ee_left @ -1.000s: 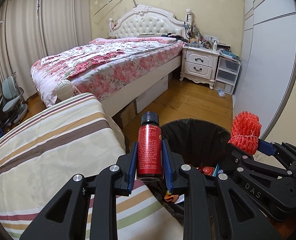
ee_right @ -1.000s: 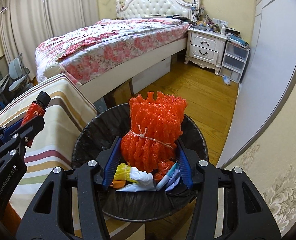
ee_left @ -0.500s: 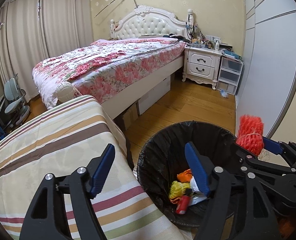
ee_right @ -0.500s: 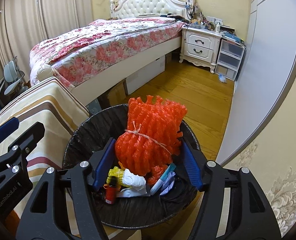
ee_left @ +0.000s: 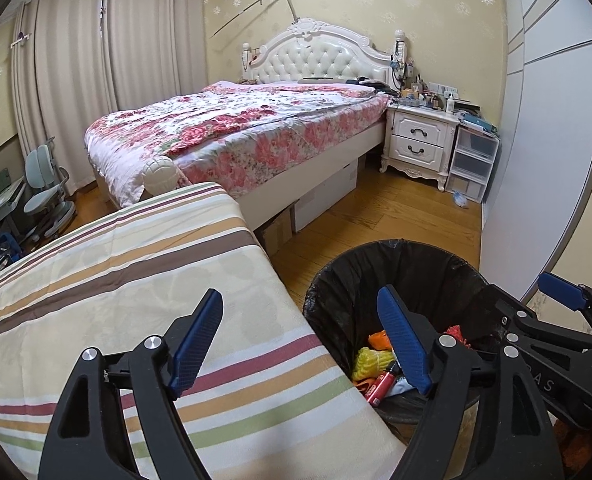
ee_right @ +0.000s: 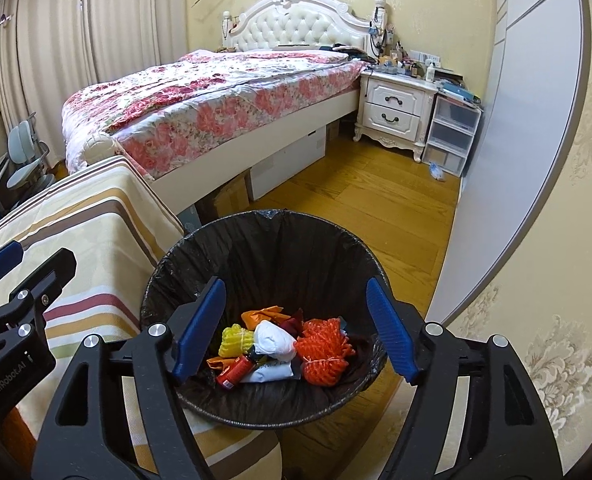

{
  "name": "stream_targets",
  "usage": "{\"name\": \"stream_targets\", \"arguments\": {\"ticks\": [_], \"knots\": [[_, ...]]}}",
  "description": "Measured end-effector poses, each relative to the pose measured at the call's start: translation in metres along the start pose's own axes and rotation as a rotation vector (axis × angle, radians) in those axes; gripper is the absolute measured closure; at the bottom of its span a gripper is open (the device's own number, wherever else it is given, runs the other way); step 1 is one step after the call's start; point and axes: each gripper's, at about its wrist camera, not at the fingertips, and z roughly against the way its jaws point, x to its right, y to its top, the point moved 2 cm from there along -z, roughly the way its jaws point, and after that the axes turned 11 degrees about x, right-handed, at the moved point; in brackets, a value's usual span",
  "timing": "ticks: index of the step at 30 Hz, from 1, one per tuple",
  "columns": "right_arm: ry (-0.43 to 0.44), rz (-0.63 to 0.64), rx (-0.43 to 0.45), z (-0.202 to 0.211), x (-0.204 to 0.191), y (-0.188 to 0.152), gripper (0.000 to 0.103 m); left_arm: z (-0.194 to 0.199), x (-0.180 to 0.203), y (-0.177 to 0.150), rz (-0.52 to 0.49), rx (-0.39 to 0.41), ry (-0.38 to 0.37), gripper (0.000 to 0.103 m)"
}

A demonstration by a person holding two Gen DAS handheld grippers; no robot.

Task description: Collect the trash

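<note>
A: What is changed from a second ago?

B: The red bottle (ee_right: 235, 371) is no longer clamped in the left gripper (ee_left: 300, 344), and the orange foam net (ee_right: 325, 350) is no longer held by the right gripper (ee_right: 296, 328). Both are now seen lying in the black-lined bin (ee_right: 264, 236), among a yellow net (ee_right: 236, 340) and a white wad (ee_right: 274, 340).

A: How are the grippers set?

B: Both are released; their jaws have just been opening, and nothing is pressed between the blue pads. The left gripper is angled downward, one finger seen over the striped cloth (ee_left: 116, 280) and the other over the bin's left rim. The right gripper is tilted down over the bin's mouth, with the trash framed between its fingers far below.

A: Which way is the bottle pointed?

B: It is laid nearly flat; in the right wrist view its long axis is run diagonally, the dark cap up and to the right, the base toward the lower left. The foam net is lain just right of the white wad, its tied waist seen across the bundle.
</note>
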Motion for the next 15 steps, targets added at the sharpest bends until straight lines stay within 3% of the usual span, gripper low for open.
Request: {"name": "stream_targets", "arguments": {"ticks": [15], "knots": [[-0.006,0.007,0.007,0.0085,-0.0041,-0.0022,0.031,0.0069,-0.0041,-0.0030,0.004,0.009,0.009,0.026]]}}
